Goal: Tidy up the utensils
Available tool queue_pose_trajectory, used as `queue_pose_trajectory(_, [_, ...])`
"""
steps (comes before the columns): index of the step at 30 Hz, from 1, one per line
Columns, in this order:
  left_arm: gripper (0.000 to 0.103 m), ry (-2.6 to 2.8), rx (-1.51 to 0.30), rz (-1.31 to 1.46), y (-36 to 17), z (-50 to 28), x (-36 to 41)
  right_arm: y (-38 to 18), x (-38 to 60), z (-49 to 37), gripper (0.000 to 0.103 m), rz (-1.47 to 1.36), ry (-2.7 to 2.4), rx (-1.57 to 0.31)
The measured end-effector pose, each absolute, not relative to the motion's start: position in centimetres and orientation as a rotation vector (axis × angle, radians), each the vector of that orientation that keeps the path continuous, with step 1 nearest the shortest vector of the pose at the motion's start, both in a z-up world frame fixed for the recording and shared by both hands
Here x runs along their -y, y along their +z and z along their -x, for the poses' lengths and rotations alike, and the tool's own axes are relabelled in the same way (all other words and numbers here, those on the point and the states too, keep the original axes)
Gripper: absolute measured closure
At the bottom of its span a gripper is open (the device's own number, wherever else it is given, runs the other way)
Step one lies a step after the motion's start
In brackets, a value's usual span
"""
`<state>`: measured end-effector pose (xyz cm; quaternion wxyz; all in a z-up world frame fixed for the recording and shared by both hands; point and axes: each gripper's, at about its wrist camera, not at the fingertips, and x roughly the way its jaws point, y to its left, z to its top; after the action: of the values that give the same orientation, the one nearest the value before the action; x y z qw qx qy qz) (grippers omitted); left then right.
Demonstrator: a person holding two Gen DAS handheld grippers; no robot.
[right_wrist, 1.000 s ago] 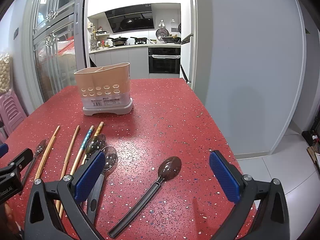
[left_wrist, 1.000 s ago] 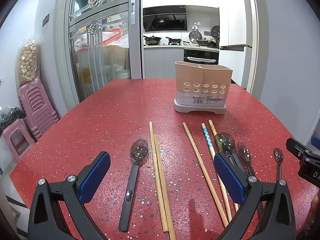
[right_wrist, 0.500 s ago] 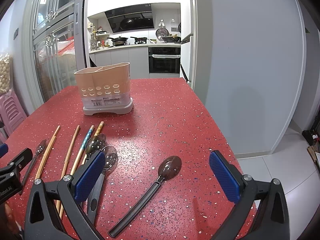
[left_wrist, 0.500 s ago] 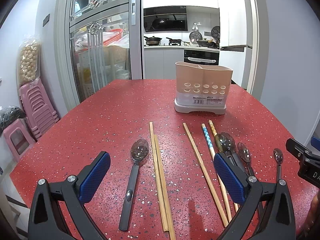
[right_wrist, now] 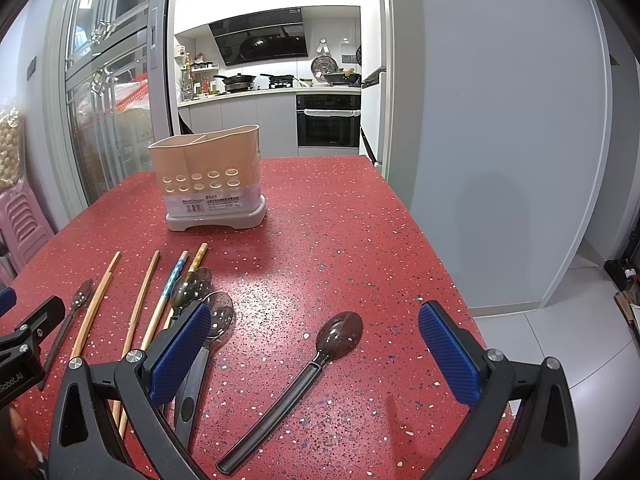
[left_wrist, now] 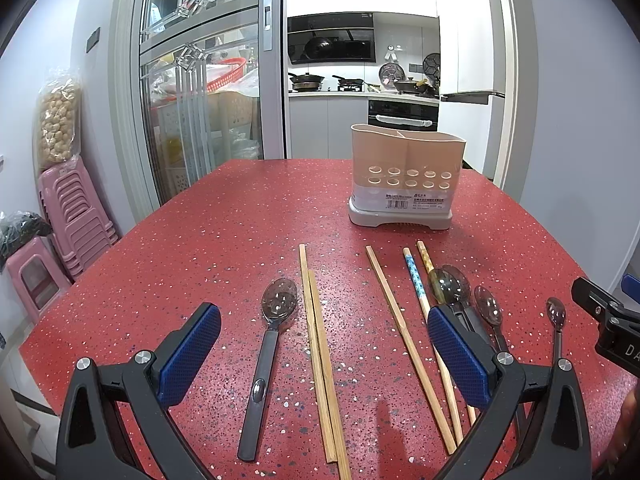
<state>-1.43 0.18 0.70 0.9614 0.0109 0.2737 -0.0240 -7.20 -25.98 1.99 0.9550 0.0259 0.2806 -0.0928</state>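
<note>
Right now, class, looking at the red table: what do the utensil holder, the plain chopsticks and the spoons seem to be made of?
Utensil holder: likely plastic, matte beige on a grey base, with moulded round holes and a printed label.
Plain chopsticks: probably bamboo or wood, pale tan, unvarnished, square-cut.
Spoons, e.g. the lone one: bowl looks like translucent brown plastic, glossy with highlights; handle dark grey, matte, material uncertain.

We see a glossy red table [left_wrist: 224, 232] with white speckles. The chopsticks [left_wrist: 320, 360] look like pale matt wood. The spoon [right_wrist: 304, 376] has a shiny translucent brown bowl and a dark matt handle. The holder [left_wrist: 406, 178] is smooth beige plastic. The blue pads [right_wrist: 448, 354] look rough.
</note>
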Motion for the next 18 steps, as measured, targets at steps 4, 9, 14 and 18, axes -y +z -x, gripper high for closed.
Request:
queue_pose_trajectory(4, [0.0, -0.048, -0.554, -0.021, 0.85, 1.44, -0.2, 1.99, 25.99, 7.18, 0.0, -0.053, -0.188, -0.57])
queue_pose_trajectory(9, [0.0, -0.048, -0.554, -0.02, 0.85, 1.43, -0.2, 1.99, 25.98, 7.19, 0.0, -0.053, -0.188, -0.57])
queue_pose_trajectory(14, [0.0, -0.048, -0.554, -0.02, 0.8, 1.46, -0.21, 1.97, 26.01, 7.19, 0.0, -0.054, -0.188, -0.571])
queue_pose_trajectory(18, [0.0, -0.048, -0.554, -0.02, 0.76, 1.48, -0.22, 1.97, 26.01, 7.19, 0.0, -0.054, -0.188, -0.57])
